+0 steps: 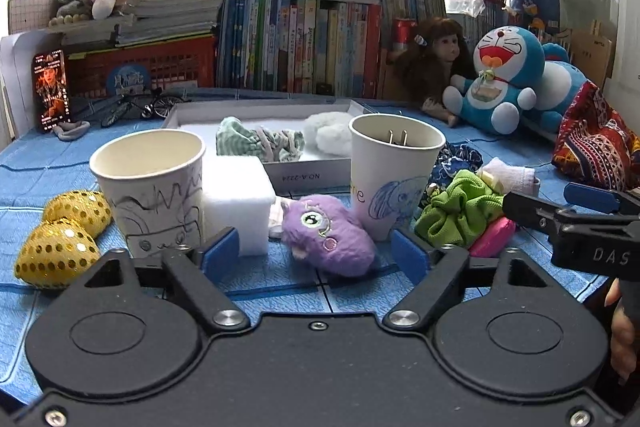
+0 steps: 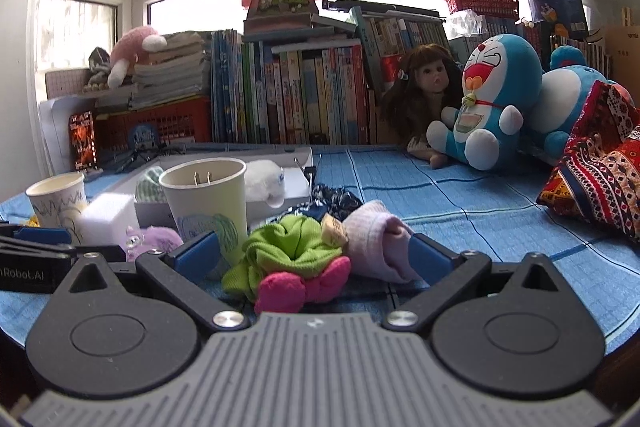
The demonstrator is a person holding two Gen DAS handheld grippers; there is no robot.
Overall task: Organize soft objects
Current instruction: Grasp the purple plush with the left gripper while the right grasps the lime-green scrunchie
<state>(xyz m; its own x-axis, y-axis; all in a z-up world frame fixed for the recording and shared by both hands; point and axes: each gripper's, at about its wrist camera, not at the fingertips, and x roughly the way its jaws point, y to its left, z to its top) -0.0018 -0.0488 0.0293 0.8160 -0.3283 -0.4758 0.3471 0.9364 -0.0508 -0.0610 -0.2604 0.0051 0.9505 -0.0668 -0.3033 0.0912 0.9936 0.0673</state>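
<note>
Two hand-held grippers low over the table [image 1: 280,287], both open, gripping nothing. Left hand-held gripper [image 1: 316,251] brackets the fuzzy purple plush [image 1: 328,235] — pads not touching. Right hand-held gripper [image 2: 316,251] straddles the crinkly green scrunchie [image 2: 288,247], pink knit bow [image 2: 304,283] nearest me. White tray [image 1: 308,171] sits beyond, likely the drop-off.

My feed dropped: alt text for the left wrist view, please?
The open left gripper brackets a purple plush toy on the blue cloth, pads not touching. Two paper cups and a white foam block stand behind.
</note>
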